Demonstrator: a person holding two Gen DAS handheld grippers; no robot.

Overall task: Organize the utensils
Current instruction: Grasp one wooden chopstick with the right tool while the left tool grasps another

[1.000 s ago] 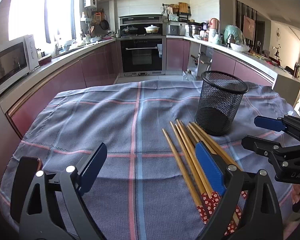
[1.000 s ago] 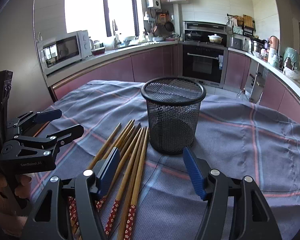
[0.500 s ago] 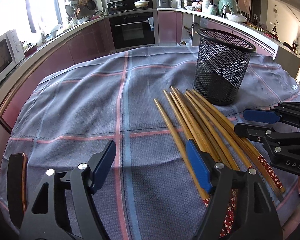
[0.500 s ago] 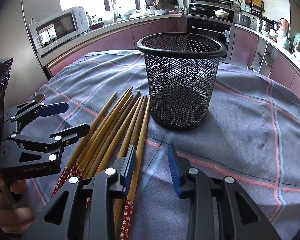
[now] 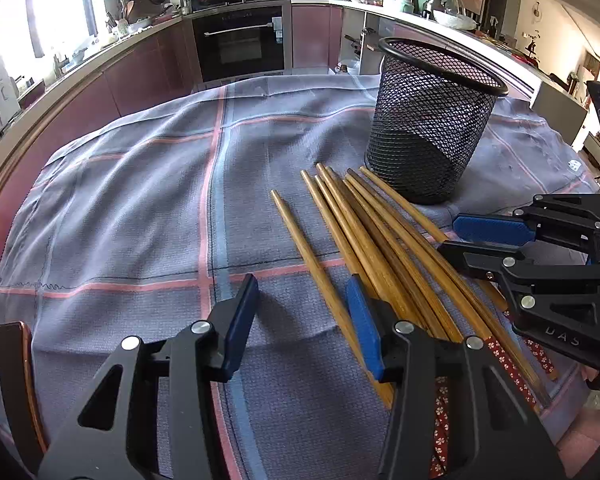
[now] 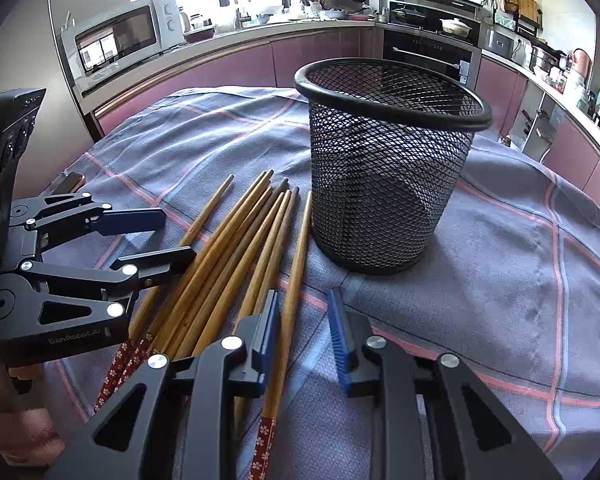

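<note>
Several wooden chopsticks (image 5: 364, 236) with red flowered ends lie fanned on the cloth; they also show in the right wrist view (image 6: 236, 256). A black mesh cup (image 5: 428, 128) stands upright just beyond their tips, and shows in the right wrist view (image 6: 384, 168) too. My left gripper (image 5: 304, 312) is open, low over the cloth, with the leftmost chopstick between its fingers. My right gripper (image 6: 302, 328) is open, with the rightmost chopstick between its fingers. Each gripper shows in the other's view: the right one (image 5: 472, 236), the left one (image 6: 168, 236).
A grey plaid cloth (image 5: 140, 208) covers the table. A dark phone-like object (image 6: 70, 182) lies at the table's left edge. Kitchen counters, an oven and a microwave (image 6: 124, 36) stand behind.
Both grippers have moved down and forward toward the chopsticks. The fingers of both have narrowed, now straddling single chopsticks.
</note>
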